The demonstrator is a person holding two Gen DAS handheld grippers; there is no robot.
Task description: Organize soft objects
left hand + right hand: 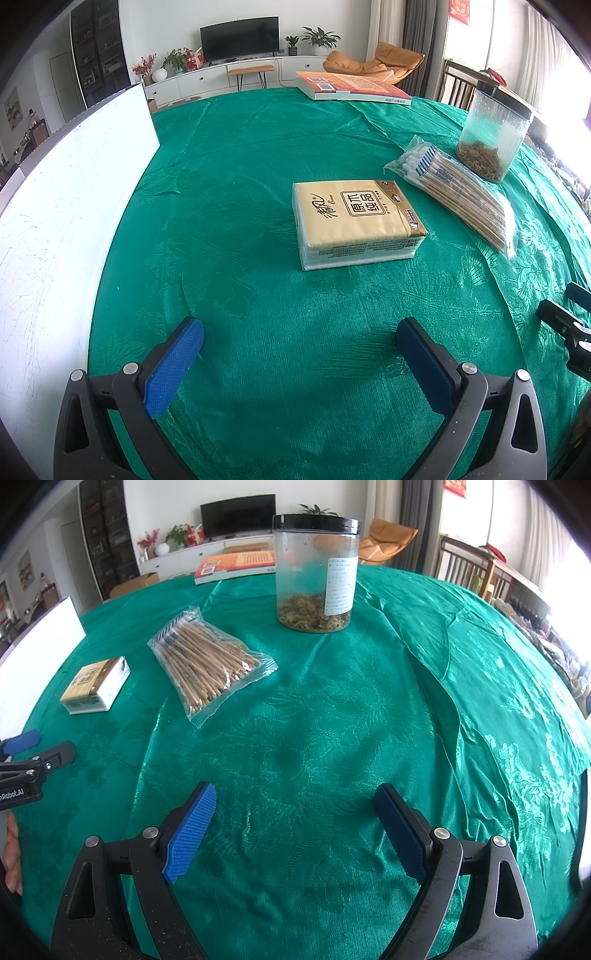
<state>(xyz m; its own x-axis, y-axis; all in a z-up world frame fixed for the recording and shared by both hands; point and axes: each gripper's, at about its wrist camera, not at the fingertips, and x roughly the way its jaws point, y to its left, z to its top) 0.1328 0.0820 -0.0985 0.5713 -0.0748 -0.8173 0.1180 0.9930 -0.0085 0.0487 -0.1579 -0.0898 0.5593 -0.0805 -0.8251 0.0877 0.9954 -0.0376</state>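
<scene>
I hold both the left gripper (301, 345) and the right gripper (295, 812) with jaws wide apart, gripping nothing. The tissue pack (354, 221) lies ahead of my left jaws; the cotton swab bag (210, 664) lies ahead-left of my right.

We see a green tablecloth (258, 184) with a woven floral pattern. On it: a tan tissue pack (354, 218) with white sides, beige swabs in a clear bag (207, 661), and a black-lidded clear jar (317, 572). The gripper pads (192, 834) are blue.
</scene>
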